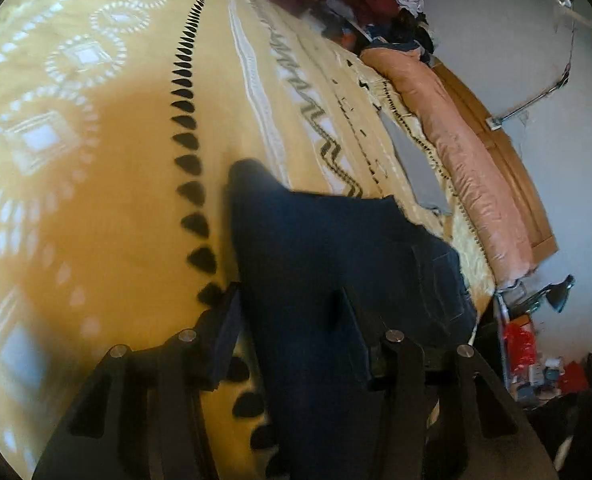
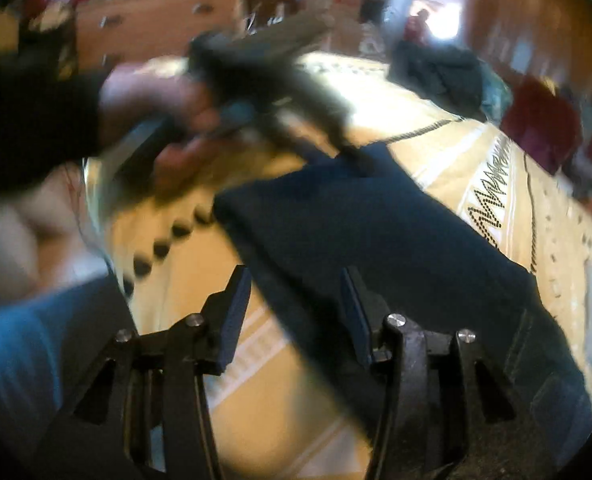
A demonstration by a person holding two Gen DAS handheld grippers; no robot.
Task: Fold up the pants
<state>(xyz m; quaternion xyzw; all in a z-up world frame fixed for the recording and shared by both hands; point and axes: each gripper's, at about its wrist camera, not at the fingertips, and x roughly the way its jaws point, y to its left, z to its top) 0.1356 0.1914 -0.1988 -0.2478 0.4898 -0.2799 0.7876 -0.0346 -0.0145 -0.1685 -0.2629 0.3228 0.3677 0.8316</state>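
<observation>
- Pants [image 1: 336,256]: dark navy denim, lying on the yellow patterned bedspread [image 1: 96,200] near the right edge of the bed. In the right wrist view they read as a long flat band running from near right to far left, so one fold looks already made (judgement).
- Left gripper [image 1: 292,312]: fingers apart, pads not pressing on cloth. The pants lie below and between them, and nothing hangs from either pad.
- Right gripper [image 2: 296,292]: fingers likewise apart, over the near part of the pants with nothing clamped.
- In the right wrist view, the person's hand [image 2: 164,112] holds the other gripper above the far end of the pants. That view is blurred, so I cannot tell contact there.
- Handling, judged: denim is soft but fairly heavy. It drapes, creases well, is not fragile and offers good friction on the pads.
- Grip advice: pinch through all layers at the two corners of one short end, one gripper per corner. A single-layer pinch would likely let the fold peel open.
- Risk: catching the bedspread along with the denim.
</observation>
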